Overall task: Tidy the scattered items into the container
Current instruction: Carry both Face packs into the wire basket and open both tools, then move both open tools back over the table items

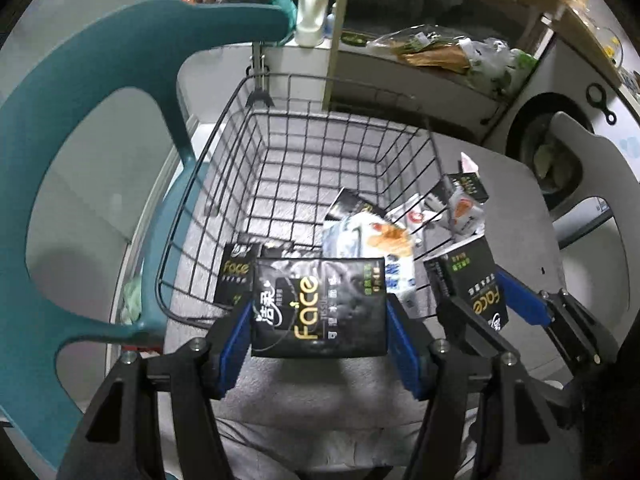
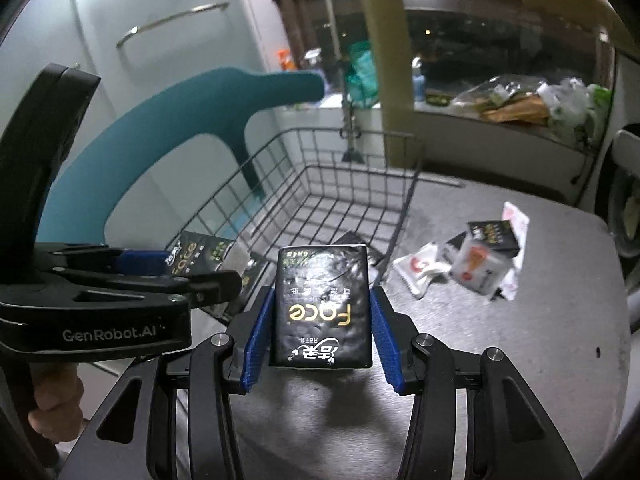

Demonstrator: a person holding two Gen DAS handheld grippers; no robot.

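Where grey table (image 2: 500,360) meets teal chair (image 1: 80,128)

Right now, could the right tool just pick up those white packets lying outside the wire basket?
Probably not yet. The right tool is shut on a black tissue pack. The white packets lie in the open on the grey table, nothing blocking them.

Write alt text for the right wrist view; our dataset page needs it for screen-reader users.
The right claw grips a black Face tissue pack near a wire basket on a grey table. The left claw, at left, holds another black pack; white packets lie scattered to the right.
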